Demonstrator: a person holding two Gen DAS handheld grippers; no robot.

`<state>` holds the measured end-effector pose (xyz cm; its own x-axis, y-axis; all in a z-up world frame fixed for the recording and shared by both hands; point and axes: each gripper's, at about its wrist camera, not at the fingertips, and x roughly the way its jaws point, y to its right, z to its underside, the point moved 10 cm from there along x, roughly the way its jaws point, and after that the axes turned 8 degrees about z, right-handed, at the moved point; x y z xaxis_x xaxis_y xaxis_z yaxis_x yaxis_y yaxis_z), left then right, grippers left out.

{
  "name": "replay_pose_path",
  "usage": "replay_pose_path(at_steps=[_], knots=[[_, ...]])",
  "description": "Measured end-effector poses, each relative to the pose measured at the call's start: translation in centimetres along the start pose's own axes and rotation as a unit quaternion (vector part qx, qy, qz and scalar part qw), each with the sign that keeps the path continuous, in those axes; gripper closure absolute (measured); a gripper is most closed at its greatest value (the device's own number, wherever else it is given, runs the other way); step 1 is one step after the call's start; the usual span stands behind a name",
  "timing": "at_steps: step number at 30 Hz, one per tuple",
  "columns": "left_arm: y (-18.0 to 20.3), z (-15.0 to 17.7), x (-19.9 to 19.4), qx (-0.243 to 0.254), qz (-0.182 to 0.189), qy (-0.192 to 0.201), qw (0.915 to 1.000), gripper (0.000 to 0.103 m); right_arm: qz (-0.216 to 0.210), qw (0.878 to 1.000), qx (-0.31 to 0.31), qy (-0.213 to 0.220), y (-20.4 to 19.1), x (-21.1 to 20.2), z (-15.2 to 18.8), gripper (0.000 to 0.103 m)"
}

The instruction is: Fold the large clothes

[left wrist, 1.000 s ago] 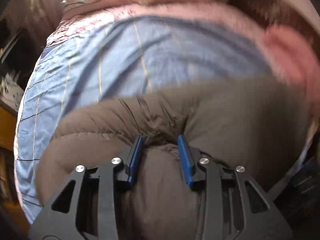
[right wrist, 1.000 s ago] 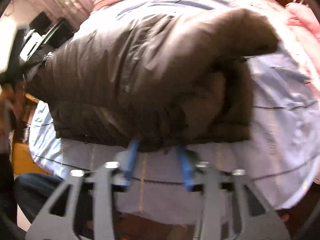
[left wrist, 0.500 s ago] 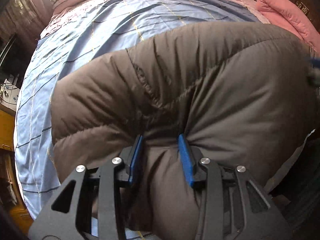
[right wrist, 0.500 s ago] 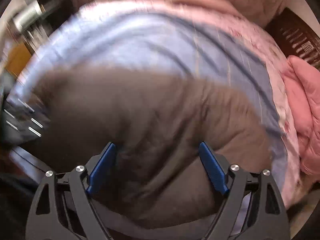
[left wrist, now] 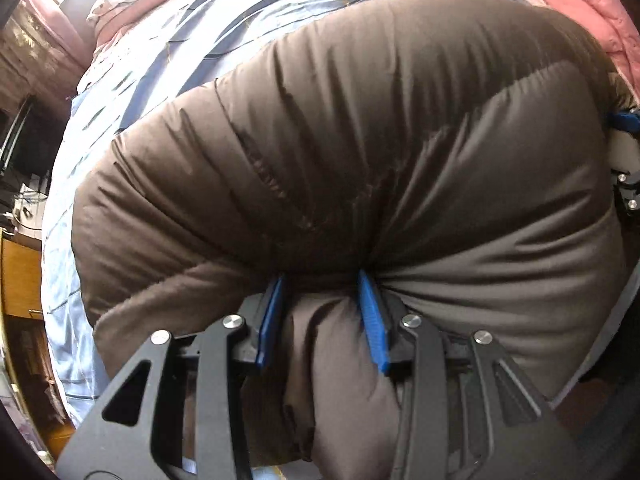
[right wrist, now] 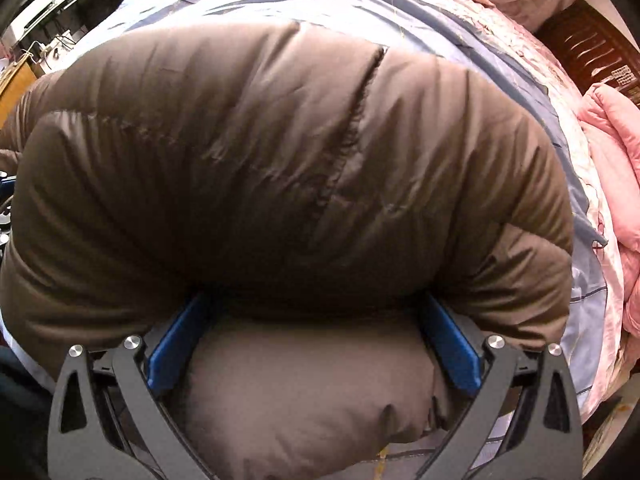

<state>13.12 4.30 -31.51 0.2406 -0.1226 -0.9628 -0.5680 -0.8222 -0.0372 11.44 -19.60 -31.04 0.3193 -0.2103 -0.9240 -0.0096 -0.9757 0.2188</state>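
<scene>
A big brown puffy down jacket (left wrist: 360, 152) lies bunched on a blue striped bedsheet (left wrist: 132, 92). My left gripper (left wrist: 322, 284) is shut on a thick fold of the jacket at its near edge. In the right wrist view the same jacket (right wrist: 280, 160) fills the frame. My right gripper (right wrist: 316, 308) stands wide open, its blue pads (right wrist: 452, 344) on either side of a bulge of jacket, not squeezing it. The right gripper's tip also shows at the right edge of the left wrist view (left wrist: 624, 120).
A pink quilt (right wrist: 612, 168) lies at the right of the bed and pink bedding (left wrist: 168, 4) at its far end. A wooden cabinet (left wrist: 20, 280) stands left of the bed, and cluttered furniture (right wrist: 36, 32) at far left.
My right gripper let go of the jacket's edge, opened wide and now straddles the jacket. My left gripper kept its hold while the jacket settled lower onto the bed.
</scene>
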Motion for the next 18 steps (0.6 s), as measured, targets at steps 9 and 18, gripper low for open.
replay_pose_path(at_steps=[9, 18], knots=[[-1.1, -0.4, 1.9, -0.027, 0.004, -0.007, 0.9996, 0.065, 0.006, 1.000, 0.007, -0.021, -0.8, 3.0, -1.4, 0.001], [-1.0, -2.0, -12.1, -0.146, 0.071, 0.144, 0.9762, 0.032, -0.084, 0.990, 0.110, 0.040, 1.9, -8.1, -3.0, 0.017]])
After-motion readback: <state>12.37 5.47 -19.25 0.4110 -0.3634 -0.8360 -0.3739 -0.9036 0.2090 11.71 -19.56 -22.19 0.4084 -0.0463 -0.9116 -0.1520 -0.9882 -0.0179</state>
